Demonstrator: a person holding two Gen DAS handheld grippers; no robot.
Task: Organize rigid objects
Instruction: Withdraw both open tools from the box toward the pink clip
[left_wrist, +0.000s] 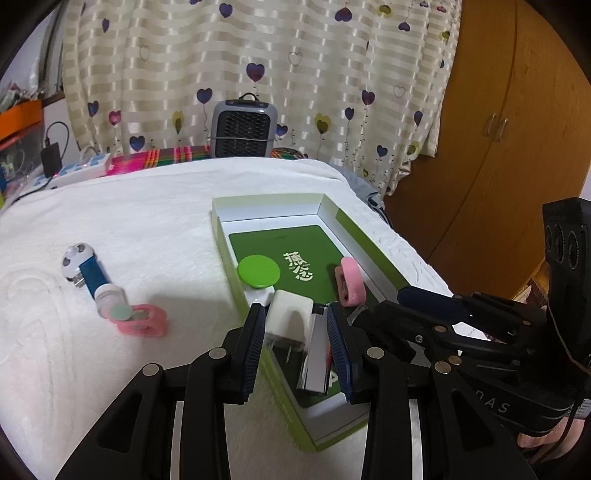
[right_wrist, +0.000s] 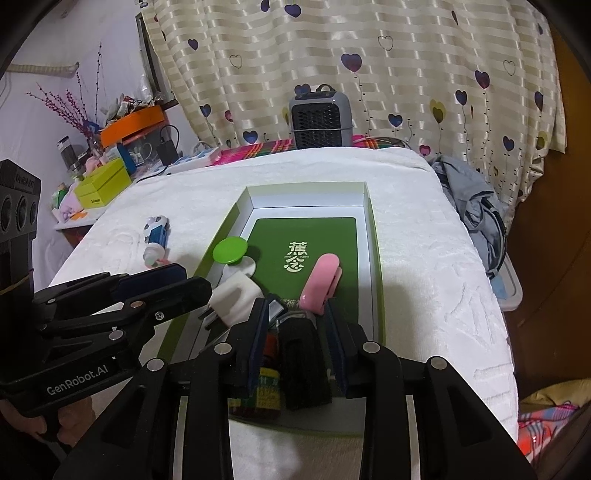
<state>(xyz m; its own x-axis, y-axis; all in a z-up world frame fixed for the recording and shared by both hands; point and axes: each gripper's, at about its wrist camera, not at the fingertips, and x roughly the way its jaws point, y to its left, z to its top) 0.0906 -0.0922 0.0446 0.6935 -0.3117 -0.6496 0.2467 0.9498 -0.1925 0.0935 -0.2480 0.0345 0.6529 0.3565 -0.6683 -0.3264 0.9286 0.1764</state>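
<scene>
On the white towel, the right gripper is gripping a black block over the box; left gripper is gaping around the charger, which may be getting knocked.

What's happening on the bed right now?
A person with two handheld grippers is sorting small items into a green box. The left gripper hovers over a white charger in the box; the right gripper straddles a black item. A pink clip and blue toy wait on the towel.
</scene>
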